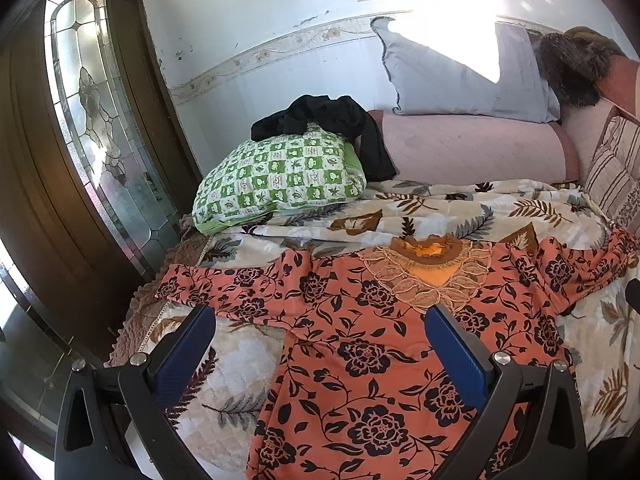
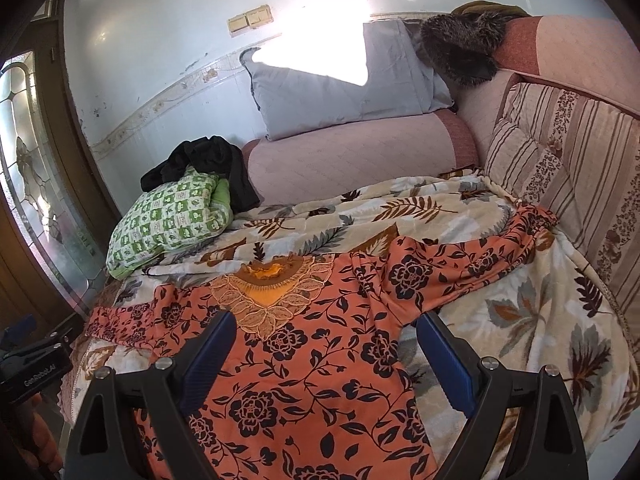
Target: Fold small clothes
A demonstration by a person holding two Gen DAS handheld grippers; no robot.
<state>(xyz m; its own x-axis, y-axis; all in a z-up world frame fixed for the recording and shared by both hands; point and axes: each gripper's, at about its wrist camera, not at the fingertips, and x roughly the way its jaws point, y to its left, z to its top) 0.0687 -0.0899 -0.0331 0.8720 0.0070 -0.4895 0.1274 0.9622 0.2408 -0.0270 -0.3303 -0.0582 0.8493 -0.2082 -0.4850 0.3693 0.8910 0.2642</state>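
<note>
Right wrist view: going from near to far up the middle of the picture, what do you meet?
Open right gripper → orange floral top lying flat → its lace neckline → leaf-print blanket → pink bolster → grey pillow → wall.

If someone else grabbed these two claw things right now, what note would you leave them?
Left gripper: open, empty, above the dress's left side.
Right gripper: open, empty, above its right side.
The orange floral dress lies spread flat, front up, on the leaf-print blanket, both sleeves out; the right sleeve is bunched.
A black garment sits crumpled on the green pillow.
Done: dress laid out. Left: every fold, probably starting with the sleeves.
</note>
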